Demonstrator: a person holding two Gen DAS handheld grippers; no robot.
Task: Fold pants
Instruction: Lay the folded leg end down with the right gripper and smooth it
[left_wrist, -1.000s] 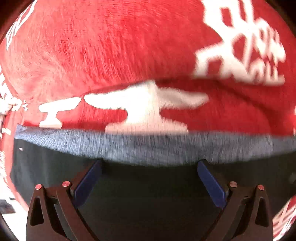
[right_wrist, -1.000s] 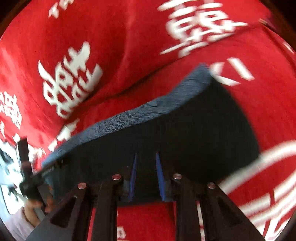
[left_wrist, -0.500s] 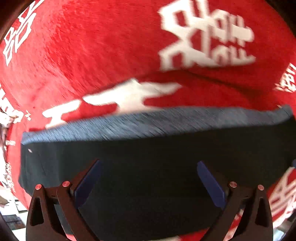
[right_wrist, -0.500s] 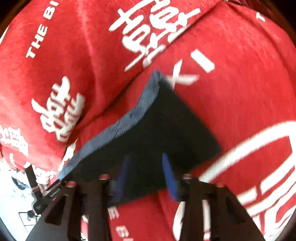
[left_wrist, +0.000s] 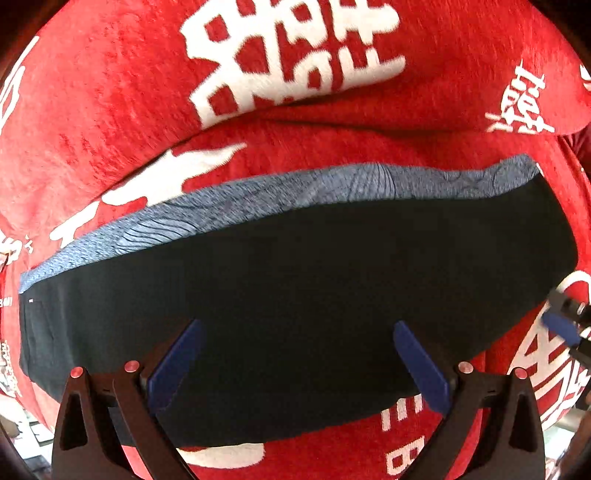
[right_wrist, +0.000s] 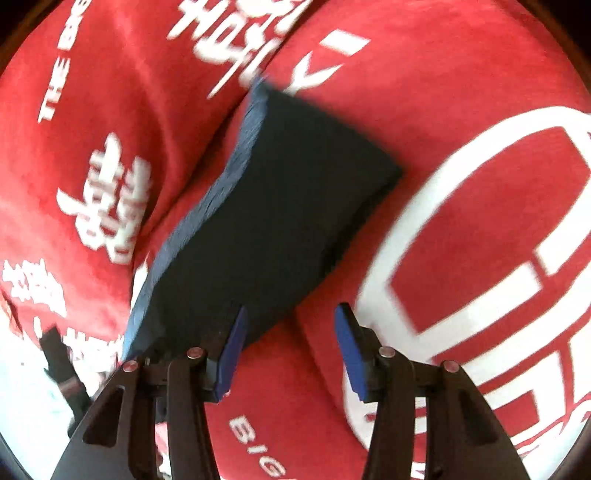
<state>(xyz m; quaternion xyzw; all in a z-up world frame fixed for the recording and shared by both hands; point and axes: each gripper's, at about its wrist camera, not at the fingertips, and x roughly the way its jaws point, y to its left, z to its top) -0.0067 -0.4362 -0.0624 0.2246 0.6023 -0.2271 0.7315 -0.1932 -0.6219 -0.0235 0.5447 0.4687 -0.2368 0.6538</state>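
Observation:
The dark navy pants (left_wrist: 303, 288) lie folded into a flat rectangle on a red blanket, with a lighter blue patterned band (left_wrist: 280, 192) along the far edge. My left gripper (left_wrist: 295, 354) is open, its blue pads spread wide above the near part of the pants. The right wrist view shows the same pants (right_wrist: 273, 206) as a slanted rectangle. My right gripper (right_wrist: 288, 347) is open and empty at the pants' near right corner. It also shows at the right edge of the left wrist view (left_wrist: 565, 325).
The red blanket (left_wrist: 110, 110) with white characters covers the whole surface and has a raised fold behind the pants. A large white ring print (right_wrist: 480, 229) lies right of the pants. The other gripper (right_wrist: 59, 362) shows dark at lower left.
My right gripper has opened and let go of the pants, then pulled back to the right. My left gripper stayed open and drew back, so more of the folded pants shows.

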